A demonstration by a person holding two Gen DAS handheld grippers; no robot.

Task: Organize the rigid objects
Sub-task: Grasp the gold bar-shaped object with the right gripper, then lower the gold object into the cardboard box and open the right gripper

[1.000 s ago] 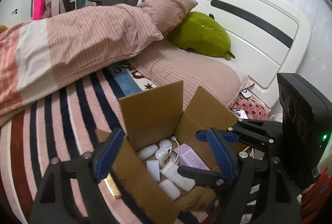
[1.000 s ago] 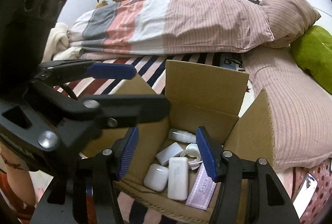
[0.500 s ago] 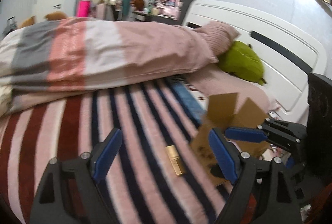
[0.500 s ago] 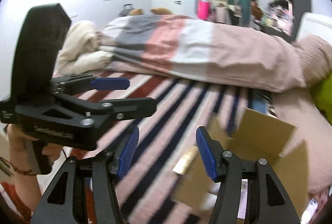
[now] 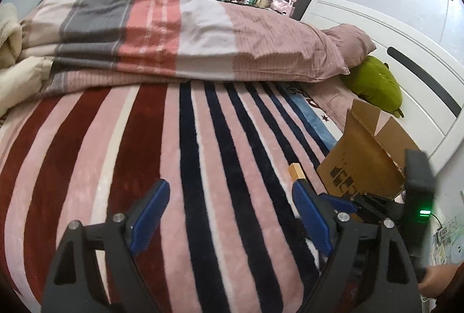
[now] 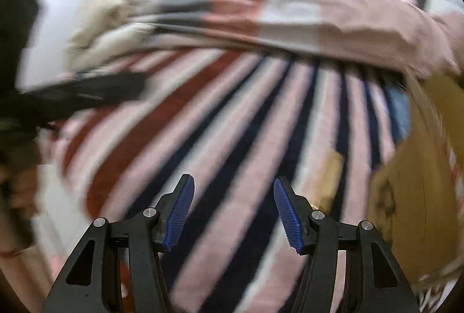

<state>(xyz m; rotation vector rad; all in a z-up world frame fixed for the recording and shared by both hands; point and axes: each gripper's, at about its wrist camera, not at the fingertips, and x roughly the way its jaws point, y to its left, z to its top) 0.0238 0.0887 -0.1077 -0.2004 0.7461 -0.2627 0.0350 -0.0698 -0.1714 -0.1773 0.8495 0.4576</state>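
Gold, the small rigid bar (image 5: 296, 169) lies on the striped blanket (image 5: 185, 156) just past the tip of my left gripper's (image 5: 229, 211) right-hand finger, ahead and to the right, its long axis running away from me. My right gripper (image 6: 233, 211) sees it only as a blur, also to the right. Both pairs of fingers are spread, holding nothing. The cardboard box (image 5: 368, 156) stands just beside the bar, crowding any approach from that side.

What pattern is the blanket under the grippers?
Blanket: lengthwise stripes of pink, dark red, white and navy; sharpest in the left wrist view.
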